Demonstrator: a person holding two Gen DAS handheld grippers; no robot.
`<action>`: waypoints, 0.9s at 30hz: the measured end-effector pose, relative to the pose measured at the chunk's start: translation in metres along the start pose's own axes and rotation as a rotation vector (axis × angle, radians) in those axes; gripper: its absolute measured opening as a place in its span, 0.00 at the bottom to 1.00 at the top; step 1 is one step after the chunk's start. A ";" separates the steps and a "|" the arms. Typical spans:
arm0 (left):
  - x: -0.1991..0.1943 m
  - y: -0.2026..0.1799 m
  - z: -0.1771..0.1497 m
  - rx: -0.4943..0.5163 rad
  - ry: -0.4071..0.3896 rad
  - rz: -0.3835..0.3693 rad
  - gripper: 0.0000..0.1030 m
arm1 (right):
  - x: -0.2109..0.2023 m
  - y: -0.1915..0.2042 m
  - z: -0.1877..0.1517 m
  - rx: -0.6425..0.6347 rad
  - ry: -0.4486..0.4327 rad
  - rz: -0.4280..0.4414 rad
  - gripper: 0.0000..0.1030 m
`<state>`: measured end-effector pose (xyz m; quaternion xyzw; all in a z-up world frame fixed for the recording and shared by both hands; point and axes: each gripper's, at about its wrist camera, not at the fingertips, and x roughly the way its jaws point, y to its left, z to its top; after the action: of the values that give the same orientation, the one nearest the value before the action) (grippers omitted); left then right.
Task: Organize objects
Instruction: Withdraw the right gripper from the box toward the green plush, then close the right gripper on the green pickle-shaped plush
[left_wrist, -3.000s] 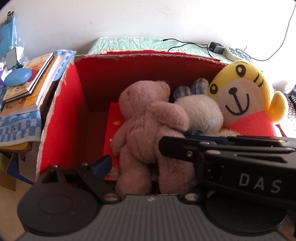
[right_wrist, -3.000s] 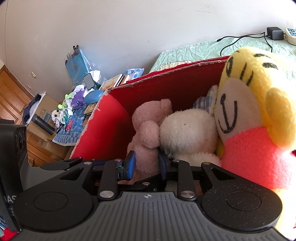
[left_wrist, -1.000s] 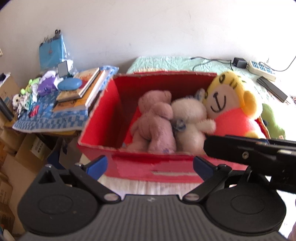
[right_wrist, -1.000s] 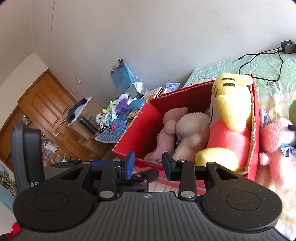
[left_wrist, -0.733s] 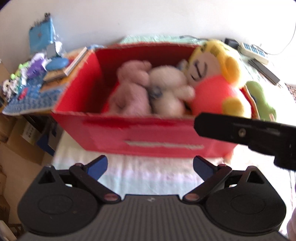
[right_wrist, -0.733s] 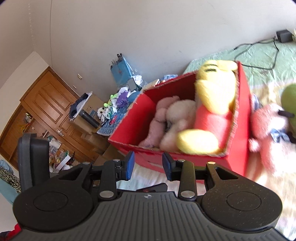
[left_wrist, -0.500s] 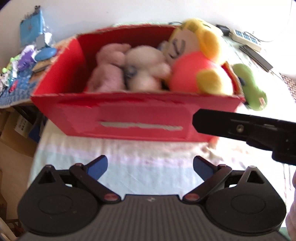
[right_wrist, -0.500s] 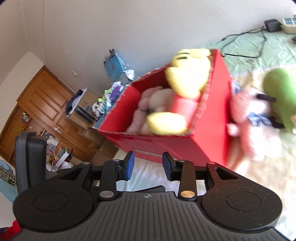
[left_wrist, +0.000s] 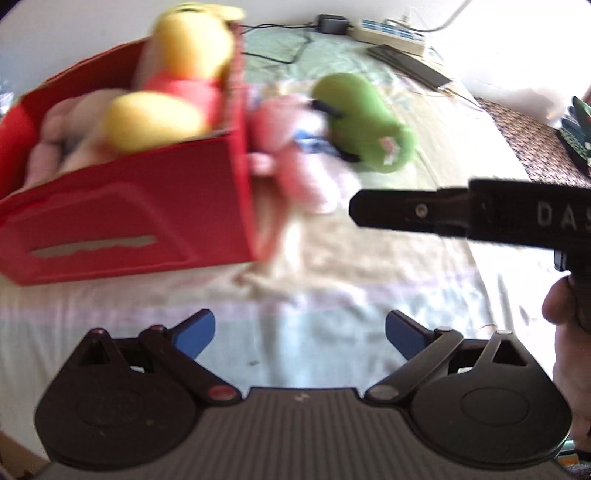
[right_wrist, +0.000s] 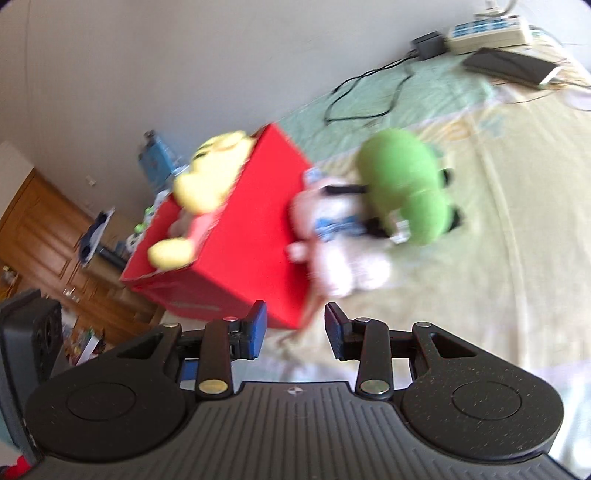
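Beside the red box (right_wrist: 236, 236) on the bed (right_wrist: 509, 258), two toys wait outside: a pink plush (right_wrist: 332, 243) pressed against the box's side wall, and a green plush (right_wrist: 402, 184) leaning on it, further from the box. Both views are blurred, so finer contact is hard to call. The left gripper (left_wrist: 299, 332) has its jaws spread wide and empty, over bare sheet near the bed's front edge; the right gripper (right_wrist: 293, 328) has its jaws partly open, empty too, pointed at the box's corner. Risks now: the pink and green toys overlap, so a grab at one may drag the other. The box looks crowded, with a yellow plush (left_wrist: 184, 70) bulging over the rim, so another toy pushed in might pop out or tip the box.
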<state>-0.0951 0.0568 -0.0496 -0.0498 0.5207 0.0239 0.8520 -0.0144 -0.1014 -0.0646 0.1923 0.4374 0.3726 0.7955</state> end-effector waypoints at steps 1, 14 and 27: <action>0.002 -0.006 0.001 0.007 -0.003 -0.005 0.95 | -0.003 -0.007 0.001 0.008 -0.007 -0.010 0.37; 0.030 -0.044 0.022 0.097 -0.027 -0.069 0.95 | -0.006 -0.043 0.049 -0.046 -0.112 -0.166 0.44; 0.042 -0.042 0.029 0.163 -0.033 -0.080 0.95 | 0.045 -0.064 0.069 0.009 -0.059 -0.197 0.44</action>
<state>-0.0465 0.0178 -0.0712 -0.0005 0.5043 -0.0516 0.8620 0.0861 -0.1070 -0.0925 0.1628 0.4322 0.2851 0.8399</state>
